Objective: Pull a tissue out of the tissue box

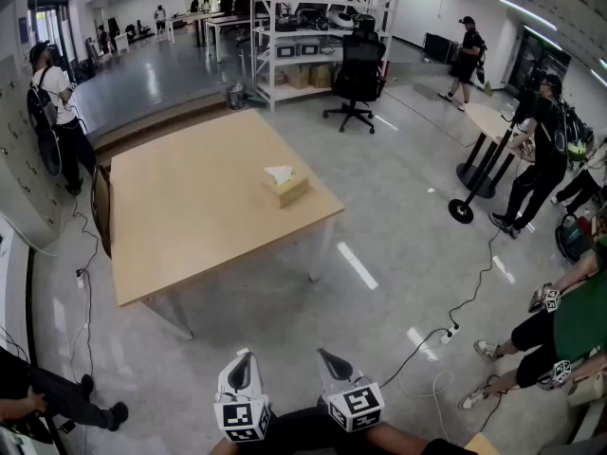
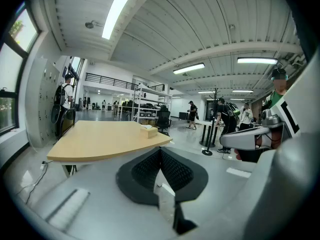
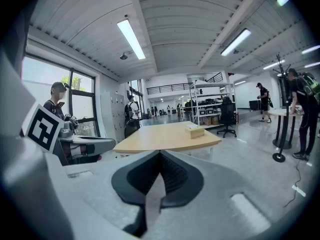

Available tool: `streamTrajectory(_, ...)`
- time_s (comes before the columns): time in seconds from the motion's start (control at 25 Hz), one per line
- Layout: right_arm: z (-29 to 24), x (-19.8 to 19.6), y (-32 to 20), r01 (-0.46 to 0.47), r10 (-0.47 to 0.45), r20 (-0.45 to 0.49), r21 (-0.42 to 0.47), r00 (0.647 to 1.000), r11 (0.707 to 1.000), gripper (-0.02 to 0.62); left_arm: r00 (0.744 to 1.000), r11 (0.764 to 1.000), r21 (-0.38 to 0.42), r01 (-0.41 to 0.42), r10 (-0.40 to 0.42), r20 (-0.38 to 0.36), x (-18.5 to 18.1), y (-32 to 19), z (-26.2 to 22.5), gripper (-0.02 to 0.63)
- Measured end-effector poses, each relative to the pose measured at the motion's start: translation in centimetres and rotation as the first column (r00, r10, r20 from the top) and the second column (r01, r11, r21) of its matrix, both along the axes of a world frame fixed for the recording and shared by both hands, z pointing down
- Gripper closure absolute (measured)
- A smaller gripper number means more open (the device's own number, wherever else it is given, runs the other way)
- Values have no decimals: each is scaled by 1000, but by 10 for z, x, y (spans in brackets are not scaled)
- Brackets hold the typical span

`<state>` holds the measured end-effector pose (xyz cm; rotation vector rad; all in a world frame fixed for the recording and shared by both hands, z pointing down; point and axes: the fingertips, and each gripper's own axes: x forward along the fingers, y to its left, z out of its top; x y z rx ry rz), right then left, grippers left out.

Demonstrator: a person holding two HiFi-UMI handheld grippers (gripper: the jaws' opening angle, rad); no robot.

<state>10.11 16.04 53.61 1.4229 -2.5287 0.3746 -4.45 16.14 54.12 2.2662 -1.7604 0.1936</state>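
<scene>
The tissue box (image 1: 287, 190) sits on the pale wooden table (image 1: 190, 226), towards the right-hand side near the edge, with a white tissue (image 1: 279, 172) standing up out of its top. From the head view I can see that the rest of the tabletop carries nothing else I can make out, and that the table stands well ahead of me across a stretch of grey floor (image 1: 379, 254). Both claws are low in that view, side by side and well apart from the table. The left claw (image 2: 160, 151) has its jaws pressed together with nothing between them, which its own view shows plainly. There the box is only a small shape far off above the tips. The right claw (image 3: 160, 154) is likewise closed on nothing, and in its view the box appears a little right of the jaw line, again far away. Each claw view catches the other claw at its side and the ceiling strip lights, which the head view barely shows. Only the head view shows the black office chair (image 1: 358, 76) beyond the table, the white shelves (image 1: 303, 41) behind it, and the cable (image 1: 467, 300) trailing over the floor at the right.
</scene>
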Motion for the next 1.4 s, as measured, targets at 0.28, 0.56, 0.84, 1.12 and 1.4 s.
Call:
streamTrajectory(0.28,1,-9,4,4,-4,-2,1,1000,1000,606,1000,1000,7,-4,4,-3,-7,3,0,588)
streamTrajectory(0.56,2,-17,4,4,-4,1,3,1000,1000,606,1000,1000,12,3,-3,-5,-17,5,1,588)
streamTrajectory(0.84,2,-34,5,-13,13,19,-8,1000,1000,604,1000,1000,14,14,-14,-12,-39,11,-1,588)
streamTrajectory(1.12,-15,-59,-24,-49,51,-15,65,999,997,604,1000,996,93,15,-16,17,-63,-21,-17,588)
streamTrajectory(1.4,-37,-73,-32,-87,91,-25,114,996,990,604,999,990,139,29,-25,-29,-80,-31,-34,588)
